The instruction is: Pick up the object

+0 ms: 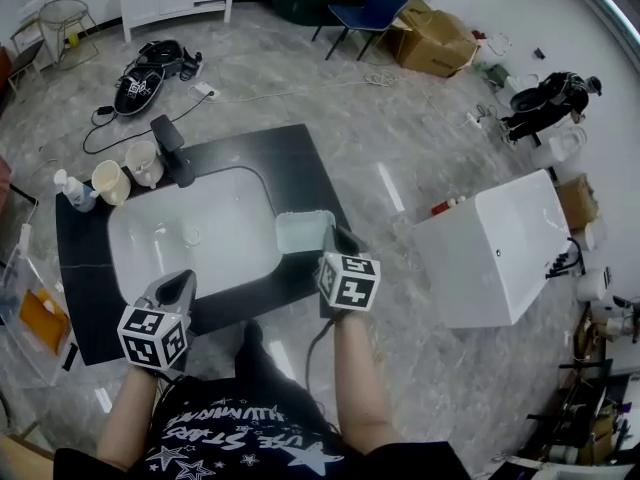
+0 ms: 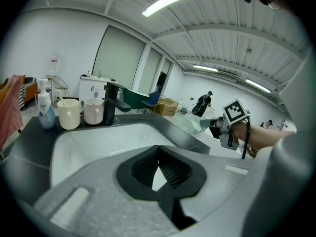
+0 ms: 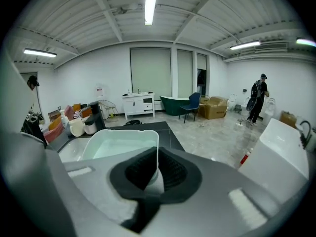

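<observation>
The person holds one claw in each hand over a black bench (image 1: 290,153) which has a white basin (image 1: 190,233) sunk into it.

The right claw (image 3: 157,153) is closed on the thin side wall of a pale green container (image 3: 121,147). The wall stands between the two dark pads, and the pads press on it from both sides. The container is rectangular, open at the top and empty inside. In the head view it sits at the right side of the basin, over the edge of the bench, just in front of the right hand. In the left gripper view it looks raised a little above the bench edge.

The left claw (image 2: 158,154) is closed with nothing between its pads; the tips meet and only a small gap shows below them. It is at the near left corner of the basin, well apart from the container.

At the far left of the bench stand a black faucet (image 1: 172,150), a cream cup (image 1: 110,181), a second pale cup (image 1: 146,163) and a soap bottle (image 1: 72,190). On the floor to the right is a large white tub (image 1: 495,248).
</observation>
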`<state>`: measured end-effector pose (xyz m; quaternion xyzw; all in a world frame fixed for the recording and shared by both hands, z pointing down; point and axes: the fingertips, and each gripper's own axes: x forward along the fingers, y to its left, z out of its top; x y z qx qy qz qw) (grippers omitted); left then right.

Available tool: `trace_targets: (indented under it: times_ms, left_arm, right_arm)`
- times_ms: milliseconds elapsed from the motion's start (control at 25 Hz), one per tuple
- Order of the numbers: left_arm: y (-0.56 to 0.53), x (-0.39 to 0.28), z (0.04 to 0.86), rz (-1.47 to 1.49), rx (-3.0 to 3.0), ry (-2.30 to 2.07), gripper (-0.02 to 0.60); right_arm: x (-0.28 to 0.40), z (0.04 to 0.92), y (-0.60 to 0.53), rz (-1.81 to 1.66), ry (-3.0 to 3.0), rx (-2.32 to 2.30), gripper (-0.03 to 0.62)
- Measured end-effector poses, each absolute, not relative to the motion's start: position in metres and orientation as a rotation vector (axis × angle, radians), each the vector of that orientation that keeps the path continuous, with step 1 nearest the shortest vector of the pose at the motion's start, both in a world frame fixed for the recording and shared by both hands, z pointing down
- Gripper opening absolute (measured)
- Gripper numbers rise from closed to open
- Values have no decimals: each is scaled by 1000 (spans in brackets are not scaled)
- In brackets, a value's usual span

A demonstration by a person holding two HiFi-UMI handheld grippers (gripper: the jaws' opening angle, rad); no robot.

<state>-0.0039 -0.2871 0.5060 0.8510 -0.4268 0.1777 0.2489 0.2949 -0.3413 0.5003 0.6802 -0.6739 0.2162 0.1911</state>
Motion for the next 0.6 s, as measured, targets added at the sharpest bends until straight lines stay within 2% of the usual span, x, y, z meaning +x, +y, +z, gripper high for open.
trace_targets:
  times_ms: [600]
  left_arm:
    - [-205, -73, 491, 447, 2394, -1098, 8]
  right_arm:
    - [228, 475, -233, 598, -1860, 2033, 11]
